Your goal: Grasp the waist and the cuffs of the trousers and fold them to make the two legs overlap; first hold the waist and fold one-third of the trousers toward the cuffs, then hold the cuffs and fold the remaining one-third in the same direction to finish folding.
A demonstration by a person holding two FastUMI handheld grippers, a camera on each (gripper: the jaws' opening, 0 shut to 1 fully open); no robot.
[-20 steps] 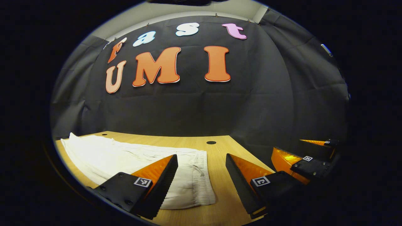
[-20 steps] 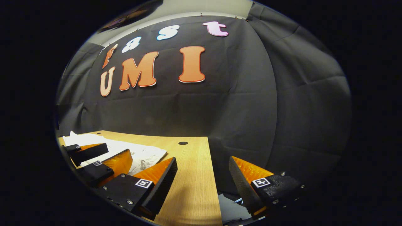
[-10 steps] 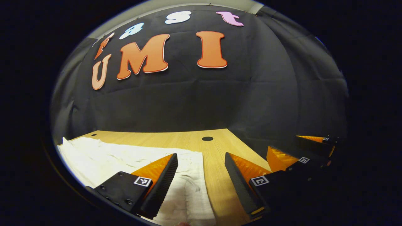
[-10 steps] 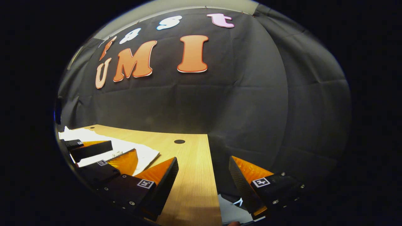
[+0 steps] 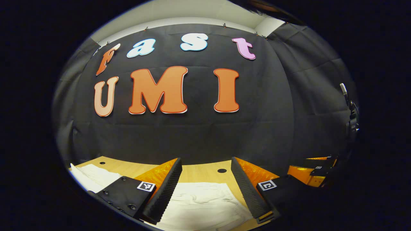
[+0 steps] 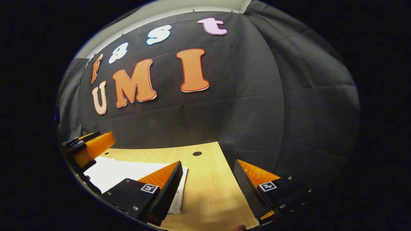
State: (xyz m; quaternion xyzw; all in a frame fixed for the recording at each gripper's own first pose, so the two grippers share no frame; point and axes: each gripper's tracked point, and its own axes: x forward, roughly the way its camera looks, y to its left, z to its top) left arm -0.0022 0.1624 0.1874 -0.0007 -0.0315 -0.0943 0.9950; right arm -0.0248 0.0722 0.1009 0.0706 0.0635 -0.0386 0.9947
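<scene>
The white trousers (image 5: 202, 205) lie flat on the wooden table (image 5: 196, 171), stretching away to the left (image 5: 93, 176). My left gripper (image 5: 205, 159) is open and hovers over their near end; cloth shows between its fingers, which touch nothing. In the right gripper view the trousers (image 6: 128, 171) reach up to the left finger (image 6: 167, 186). My right gripper (image 6: 208, 162) is open over bare table (image 6: 208, 189), just right of the cloth's edge. The right gripper (image 5: 316, 167) also appears low at the right of the left gripper view. The left gripper (image 6: 91, 146) shows at the far left of the right gripper view.
Black cloth walls close off the table at the back and right. A round cable hole (image 5: 222, 170) sits in the tabletop near the back edge; it is the cable hole (image 6: 197, 153) in the right gripper view. The table's right edge (image 6: 229, 166) runs close to my right gripper.
Both views have tilted up, so less table shows. My left gripper has shifted until cloth lies between its fingers. My right gripper has moved left, from over the table's edge to bare wood beside the trousers.
</scene>
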